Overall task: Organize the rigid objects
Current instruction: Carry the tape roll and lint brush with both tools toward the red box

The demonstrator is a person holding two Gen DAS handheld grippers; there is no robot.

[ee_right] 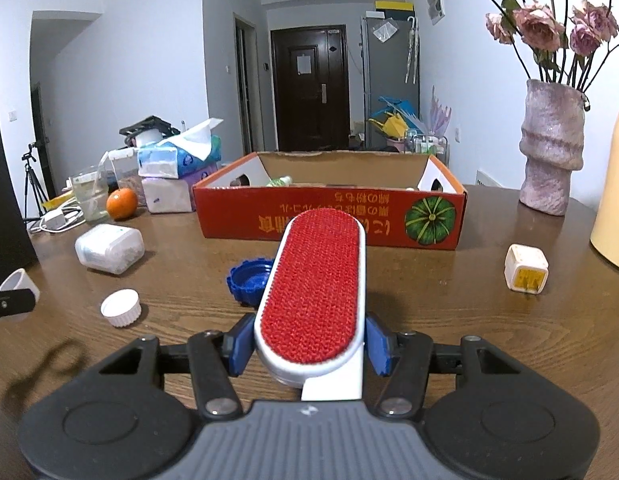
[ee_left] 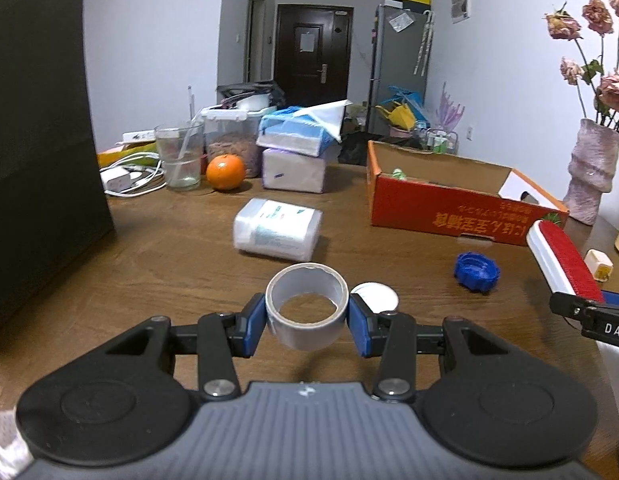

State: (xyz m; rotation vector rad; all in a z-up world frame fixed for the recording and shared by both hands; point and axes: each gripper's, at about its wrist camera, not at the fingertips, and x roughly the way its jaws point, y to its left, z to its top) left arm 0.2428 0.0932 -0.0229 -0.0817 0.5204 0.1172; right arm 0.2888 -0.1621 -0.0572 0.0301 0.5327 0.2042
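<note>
L claw (ee_left: 307,322) is clamped on a grey tape roll (ee_left: 306,307), blue pads pressing both sides, roll's hole facing up and fwd, held clear above the wood table (ee_left: 169,256). Far left of the claw: tall black box (ee_left: 37,152). Ahead-left, well apart: white charger w/ cables (ee_left: 123,180), clear glass (ee_left: 179,156), orange (ee_left: 225,172), then stacked tissue packs (ee_left: 295,156). Straight ahead, nearer: clear plastic tub (ee_left: 277,234) lying on its side. Just beside the R pad, lower on the table: white cap (ee_left: 375,296). Ahead-right: blue lid (ee_left: 477,272), and beyond it the red cardboard box (ee_left: 461,216), open top, a few small items inside, can't tell which. Far right: pink vase (ee_left: 591,172) w/ dried roses.

R claw (ee_right: 309,346) grips a lint brush (ee_right: 315,284) by its white body, red bristle face up, brush pointing fwd toward the box and lifted off the table. Left of this claw: tape roll at the frame edge, white cap (ee_right: 120,307), plastic tub (ee_right: 109,249) further ahead-left. Blue lid (ee_right: 249,280) sits just left of the brush, partly hidden behind it. Red box (ee_right: 329,216) dead ahead, beyond the brush tip, not touching. Right of the claw, apart: white cube plug (ee_right: 525,268). Far right: vase (ee_right: 551,152), and a pale yellow obj (ee_right: 613,208) cut by the frame edge.
</note>
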